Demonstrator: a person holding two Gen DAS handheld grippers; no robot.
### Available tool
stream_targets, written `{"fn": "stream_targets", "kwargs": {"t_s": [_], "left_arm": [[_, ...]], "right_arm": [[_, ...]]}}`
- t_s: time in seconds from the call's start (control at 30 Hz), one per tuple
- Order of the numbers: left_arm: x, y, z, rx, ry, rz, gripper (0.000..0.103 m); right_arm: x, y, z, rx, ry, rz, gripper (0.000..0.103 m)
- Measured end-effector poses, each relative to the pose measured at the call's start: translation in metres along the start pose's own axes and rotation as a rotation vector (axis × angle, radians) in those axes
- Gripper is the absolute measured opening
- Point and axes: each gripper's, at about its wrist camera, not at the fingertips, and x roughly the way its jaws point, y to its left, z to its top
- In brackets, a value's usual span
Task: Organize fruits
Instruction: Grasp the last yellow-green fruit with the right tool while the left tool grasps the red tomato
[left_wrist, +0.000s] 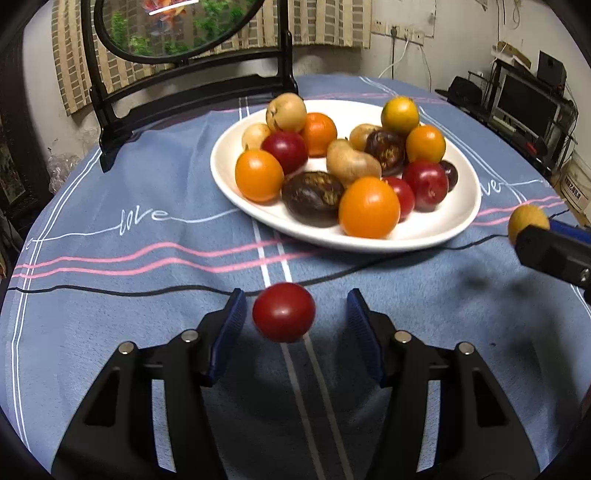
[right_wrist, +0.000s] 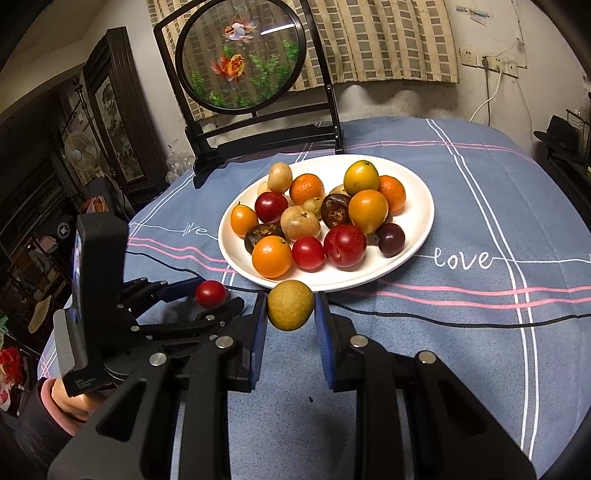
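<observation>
A white plate (left_wrist: 458, 218) holds several fruits: orange, red, tan and dark brown ones. In the left wrist view a red tomato (left_wrist: 283, 312) lies on the blue cloth between the fingers of my left gripper (left_wrist: 293, 317), which is open with gaps on both sides. My right gripper (right_wrist: 291, 312) is shut on a tan round fruit (right_wrist: 291, 309), held just in front of the plate (right_wrist: 417, 218). The left gripper (right_wrist: 212, 295) and tomato (right_wrist: 210, 292) also show in the right wrist view; the right gripper's fruit (left_wrist: 528, 221) shows at the right edge of the left wrist view.
A black cable (left_wrist: 147, 291) runs across the blue tablecloth (left_wrist: 129, 332) in front of the plate. A black stand with a round goldfish panel (right_wrist: 240, 55) stands at the table's far edge. Shelves and electronics (left_wrist: 528, 99) stand to the right.
</observation>
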Motion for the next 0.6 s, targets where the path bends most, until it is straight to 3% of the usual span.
{"fn": "stream_targets", "kwargs": {"t_s": [0.23,0.6], "left_arm": [[0.003,0.003,-0.001,-0.014,0.021,0.000,0.042],[-0.001,0.002,-0.004,-0.016,0.020,0.015,0.032]], "right_arm": [[0.003,0.000,-0.001,0.002,0.019,-0.012,0.026],[0.011,-0.005,-0.004,0.007,0.033,-0.057,0.026]]}}
